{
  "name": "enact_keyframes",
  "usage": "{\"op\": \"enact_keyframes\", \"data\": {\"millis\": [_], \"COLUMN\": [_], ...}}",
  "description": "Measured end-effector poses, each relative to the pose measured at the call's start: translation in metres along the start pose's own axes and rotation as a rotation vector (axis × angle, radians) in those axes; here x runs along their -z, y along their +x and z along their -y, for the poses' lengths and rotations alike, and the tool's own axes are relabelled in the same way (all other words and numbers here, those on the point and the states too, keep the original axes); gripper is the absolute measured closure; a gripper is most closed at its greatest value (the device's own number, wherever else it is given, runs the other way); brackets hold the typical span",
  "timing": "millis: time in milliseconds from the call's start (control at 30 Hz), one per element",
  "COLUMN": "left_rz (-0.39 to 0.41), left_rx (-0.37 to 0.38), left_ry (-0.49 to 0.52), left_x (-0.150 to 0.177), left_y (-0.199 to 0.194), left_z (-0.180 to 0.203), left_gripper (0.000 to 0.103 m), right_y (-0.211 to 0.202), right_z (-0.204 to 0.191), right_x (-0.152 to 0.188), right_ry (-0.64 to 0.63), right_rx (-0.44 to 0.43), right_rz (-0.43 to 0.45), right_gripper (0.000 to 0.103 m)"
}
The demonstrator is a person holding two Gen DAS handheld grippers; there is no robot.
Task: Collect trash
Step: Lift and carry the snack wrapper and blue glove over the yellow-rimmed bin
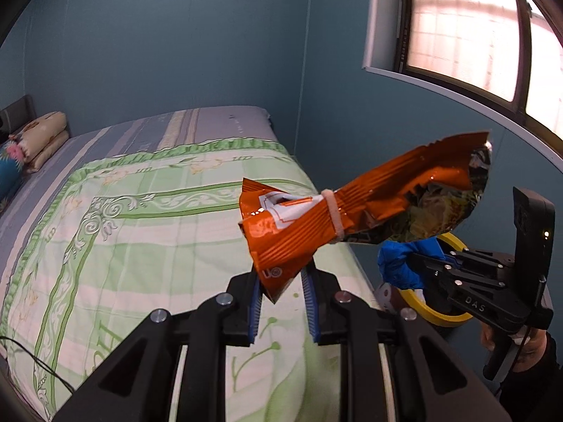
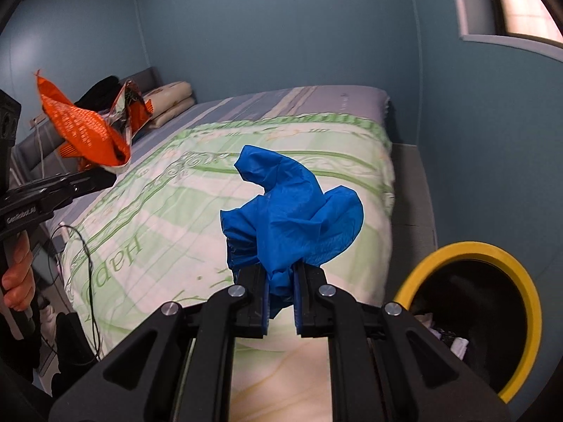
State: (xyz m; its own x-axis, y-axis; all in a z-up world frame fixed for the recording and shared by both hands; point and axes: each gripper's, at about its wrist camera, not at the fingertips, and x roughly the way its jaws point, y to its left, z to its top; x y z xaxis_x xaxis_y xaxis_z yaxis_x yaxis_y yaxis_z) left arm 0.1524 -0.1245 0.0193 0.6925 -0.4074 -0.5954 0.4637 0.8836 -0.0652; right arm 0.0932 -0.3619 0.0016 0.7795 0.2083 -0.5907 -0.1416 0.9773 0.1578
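Left hand-held gripper [image 1: 281, 290] clamps the bottom corner of an orange snack bag [image 1: 352, 211], raised above the bed [image 1: 140, 211]; a pale band cinches the bag's middle; right hand-held gripper [image 2: 281, 297] pinches a crumpled blue glove [image 2: 288, 218], also above the bed; yellow-rimmed bin [image 2: 520, 281] sits low beside the bed's right edge, near the glove; pillows [image 1: 42, 137] lie at the headboard.
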Motion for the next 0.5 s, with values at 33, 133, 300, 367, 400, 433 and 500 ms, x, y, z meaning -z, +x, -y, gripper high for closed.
{"op": "enact_keyframes", "data": {"millis": [33,133,300,367,400,433,500], "left_rz": [-0.005,-0.012,-0.019,-0.028,-0.032,-0.036,-0.039], "left_rx": [0.012,0.030,0.074,0.095,0.104,0.115,0.130], "left_ry": [0.008,0.034,0.086,0.104,0.110,0.121,0.140], "left_x": [-0.002,-0.005,-0.011,-0.013,-0.014,-0.014,-0.016], "left_y": [0.002,0.008,0.016,0.022,0.024,0.026,0.030], "left_z": [0.007,0.023,0.058,0.074,0.079,0.087,0.100], "left_gripper": [0.083,0.083,0.083,0.083,0.083,0.083,0.083], "right_y": [-0.003,-0.012,-0.027,-0.032,-0.034,-0.036,-0.040], "right_z": [0.005,0.022,0.049,0.061,0.066,0.070,0.080], "right_x": [0.001,0.004,0.012,0.016,0.018,0.020,0.025], "right_ry": [0.009,0.038,0.084,0.103,0.113,0.123,0.144], "right_rx": [0.015,0.042,0.095,0.118,0.127,0.134,0.154], "right_rz": [0.006,0.022,0.043,0.048,0.050,0.052,0.051], "right_gripper": [0.094,0.094,0.094,0.094,0.094,0.094,0.094]}}
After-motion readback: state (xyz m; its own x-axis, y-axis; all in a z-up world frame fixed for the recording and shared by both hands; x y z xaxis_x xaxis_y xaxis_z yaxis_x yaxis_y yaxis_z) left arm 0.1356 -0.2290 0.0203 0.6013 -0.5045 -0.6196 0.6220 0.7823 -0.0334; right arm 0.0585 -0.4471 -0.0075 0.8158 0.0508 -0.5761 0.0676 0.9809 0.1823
